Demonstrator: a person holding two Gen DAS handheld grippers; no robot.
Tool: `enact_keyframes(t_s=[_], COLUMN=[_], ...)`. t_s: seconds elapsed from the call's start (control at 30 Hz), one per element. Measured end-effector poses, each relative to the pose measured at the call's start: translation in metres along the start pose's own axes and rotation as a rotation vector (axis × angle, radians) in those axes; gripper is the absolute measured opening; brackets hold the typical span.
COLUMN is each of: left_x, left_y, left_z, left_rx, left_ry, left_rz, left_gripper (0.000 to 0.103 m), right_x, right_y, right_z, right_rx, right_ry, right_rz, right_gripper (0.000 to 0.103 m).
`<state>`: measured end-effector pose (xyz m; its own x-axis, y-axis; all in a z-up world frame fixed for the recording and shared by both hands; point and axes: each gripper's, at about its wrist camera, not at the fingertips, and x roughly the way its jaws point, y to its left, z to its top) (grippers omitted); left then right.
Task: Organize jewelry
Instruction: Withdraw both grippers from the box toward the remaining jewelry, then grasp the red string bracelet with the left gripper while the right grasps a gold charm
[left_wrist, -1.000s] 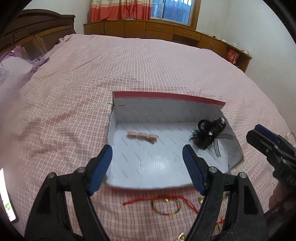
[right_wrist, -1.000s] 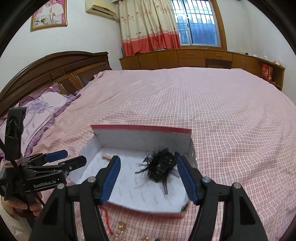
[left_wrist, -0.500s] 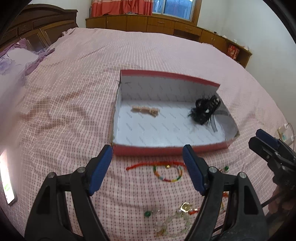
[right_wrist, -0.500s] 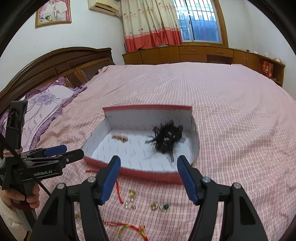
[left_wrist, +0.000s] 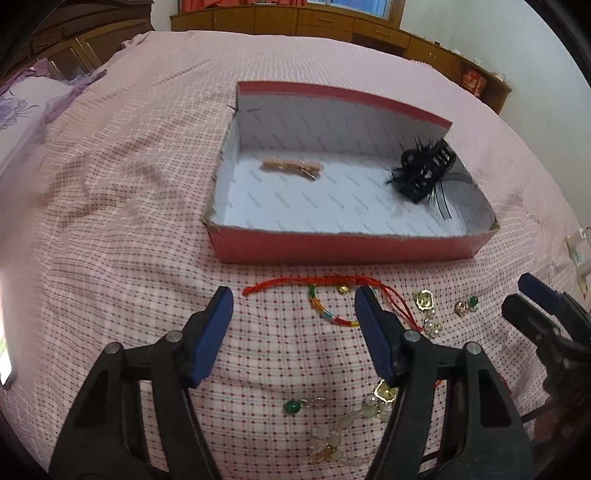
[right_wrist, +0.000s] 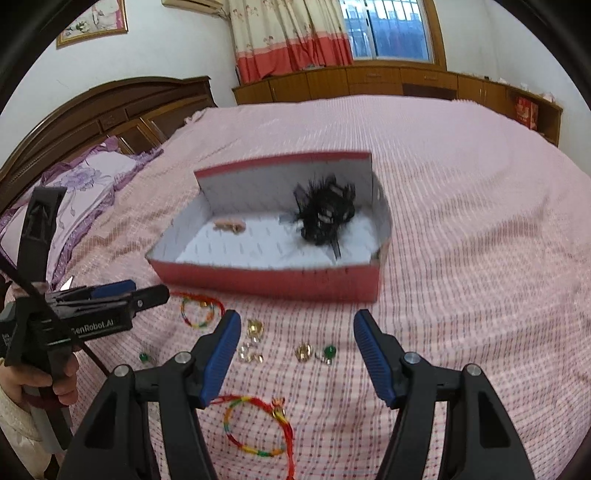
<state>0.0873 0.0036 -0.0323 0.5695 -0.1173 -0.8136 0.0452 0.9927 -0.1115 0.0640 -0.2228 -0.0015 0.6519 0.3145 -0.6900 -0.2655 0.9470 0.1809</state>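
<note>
A red box with a white inside (left_wrist: 343, 248) (right_wrist: 258, 278) lies on the pink bed. In it are a pink hair clip (left_wrist: 291, 167) (right_wrist: 231, 225) and a black feathered hair claw (left_wrist: 424, 173) (right_wrist: 325, 210). In front of the box lie a red-string multicolour bracelet (left_wrist: 332, 299) (right_wrist: 197, 308), a second one (right_wrist: 255, 424), gold and green earrings (left_wrist: 465, 304) (right_wrist: 314, 352) and a pale bead piece (left_wrist: 347, 424). My left gripper (left_wrist: 293, 314) is open and empty above the first bracelet. My right gripper (right_wrist: 295, 341) is open and empty above the earrings.
The pink checked bedspread (left_wrist: 110, 221) spreads all round. A wooden headboard (right_wrist: 110, 107) and a purple pillow (right_wrist: 77, 177) lie to the left. Low wooden cabinets (right_wrist: 369, 79) run under the window. A phone edge (left_wrist: 5, 365) shows at the far left.
Both grippers have drawn back from the box toward the near side of the bed. The loose jewelry in front of the box has come into view under them. Both stay open.
</note>
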Motion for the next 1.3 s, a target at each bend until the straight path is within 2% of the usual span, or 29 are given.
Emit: enact_keyframes(t_s=[0.3, 0.43, 0.53, 0.6, 0.8, 0.93, 1.13, 1.23, 1.3], left_x=[0.027, 0.037, 0.039, 0.04, 0.037, 0.028, 0.016, 0.009, 0.002], left_y=[-0.011, -0.013, -0.014, -0.012, -0.005, -0.001, -0.001, -0.001, 0.0], left_z=[-0.006, -0.008, -0.007, -0.007, -0.006, -0.011, -0.014, -0.017, -0.018], left_rx=[0.006, -0.001, 0.001, -0.01, -0.024, -0.017, 0.003, 0.0, -0.001], left_ry=[0.06, 0.058, 0.045, 0.047, 0.036, 0.025, 0.014, 0.007, -0.002], left_rz=[-0.002, 0.009, 0.007, -0.008, -0.04, -0.051, -0.062, -0.071, -0.076], left_gripper=[0.038, 0.033, 0.016, 0.0, 0.0, 0.0, 0.0, 0.0, 0.0], right_x=[0.007, 0.012, 0.016, 0.019, 0.03, 0.037, 0.051, 0.056, 0.055], right_y=[-0.005, -0.007, -0.007, -0.006, -0.002, -0.002, -0.004, -0.006, -0.008], right_z=[-0.014, -0.017, -0.018, -0.019, -0.023, -0.024, -0.025, -0.025, -0.025], right_rx=[0.021, 0.032, 0.036, 0.037, 0.035, 0.039, 0.041, 0.047, 0.054], right_ry=[0.03, 0.039, 0.047, 0.054, 0.091, 0.099, 0.122, 0.129, 0.126], right_rz=[0.015, 0.009, 0.02, 0.029, 0.064, 0.047, 0.025, 0.016, 0.025], right_gripper=[0.066, 0.066, 0.062, 0.052, 0.033, 0.031, 0.023, 0.015, 0.015])
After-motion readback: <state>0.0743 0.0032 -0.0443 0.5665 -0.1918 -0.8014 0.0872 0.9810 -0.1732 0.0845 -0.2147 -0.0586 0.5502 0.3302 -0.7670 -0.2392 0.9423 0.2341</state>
